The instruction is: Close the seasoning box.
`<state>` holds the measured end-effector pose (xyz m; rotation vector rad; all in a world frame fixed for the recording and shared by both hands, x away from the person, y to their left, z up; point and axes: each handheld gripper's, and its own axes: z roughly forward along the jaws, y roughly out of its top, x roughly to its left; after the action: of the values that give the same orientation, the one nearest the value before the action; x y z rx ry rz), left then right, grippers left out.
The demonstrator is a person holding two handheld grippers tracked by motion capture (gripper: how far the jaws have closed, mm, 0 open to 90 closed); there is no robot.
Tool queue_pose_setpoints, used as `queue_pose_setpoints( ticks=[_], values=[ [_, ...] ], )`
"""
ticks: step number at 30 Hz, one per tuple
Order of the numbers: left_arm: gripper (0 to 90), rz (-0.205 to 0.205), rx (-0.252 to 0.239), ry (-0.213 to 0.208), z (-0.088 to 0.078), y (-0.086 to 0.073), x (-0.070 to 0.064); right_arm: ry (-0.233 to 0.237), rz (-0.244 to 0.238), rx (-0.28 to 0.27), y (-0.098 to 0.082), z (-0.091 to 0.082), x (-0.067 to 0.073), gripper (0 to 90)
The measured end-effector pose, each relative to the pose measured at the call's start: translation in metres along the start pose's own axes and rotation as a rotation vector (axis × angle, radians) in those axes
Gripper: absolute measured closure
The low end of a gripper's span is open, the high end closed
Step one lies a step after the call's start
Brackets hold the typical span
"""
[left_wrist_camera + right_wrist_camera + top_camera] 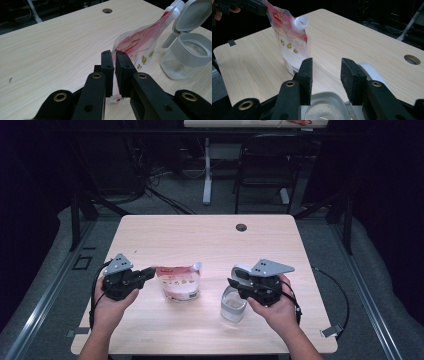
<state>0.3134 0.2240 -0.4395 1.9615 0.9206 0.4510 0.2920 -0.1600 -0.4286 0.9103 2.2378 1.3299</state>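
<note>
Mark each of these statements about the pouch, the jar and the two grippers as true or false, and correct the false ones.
1. The left gripper is shut on the edge of the red and white pouch. True.
2. The clear jar has its lid shut. False: the grey flip lid stands open.
3. The right gripper holds the pouch. False: its jaws stand apart above the jar's mouth with nothing between them.
4. The pouch's white spout has no cap on it. True.
</note>
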Motion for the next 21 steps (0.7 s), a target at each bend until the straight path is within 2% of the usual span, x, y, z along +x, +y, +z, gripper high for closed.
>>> queue_pose_setpoints(
  ticks=[4, 10, 14, 21],
  values=[
    [86.3, 0.004, 0.001, 0.003, 0.0, 0.0, 0.0, 0.022, -0.003, -0.001, 0.007, 0.014, 0.003, 62.3],
    [87.8, 0.009, -0.006, 0.0, 0.0, -0.001, 0.0, 0.047, -0.037, 0.021, 0.015, 0.036, 0.01, 61.4],
    [87.8, 0.004, -0.007, -0.001, 0.0, -0.001, 0.0, 0.065, -0.046, 0.023, 0.02, 0.051, 0.013, 57.3],
    [87.4, -0.001, -0.007, -0.005, 0.0, -0.001, 0.001, 0.087, -0.056, 0.037, 0.022, 0.071, 0.019, 57.4]
  ],
)
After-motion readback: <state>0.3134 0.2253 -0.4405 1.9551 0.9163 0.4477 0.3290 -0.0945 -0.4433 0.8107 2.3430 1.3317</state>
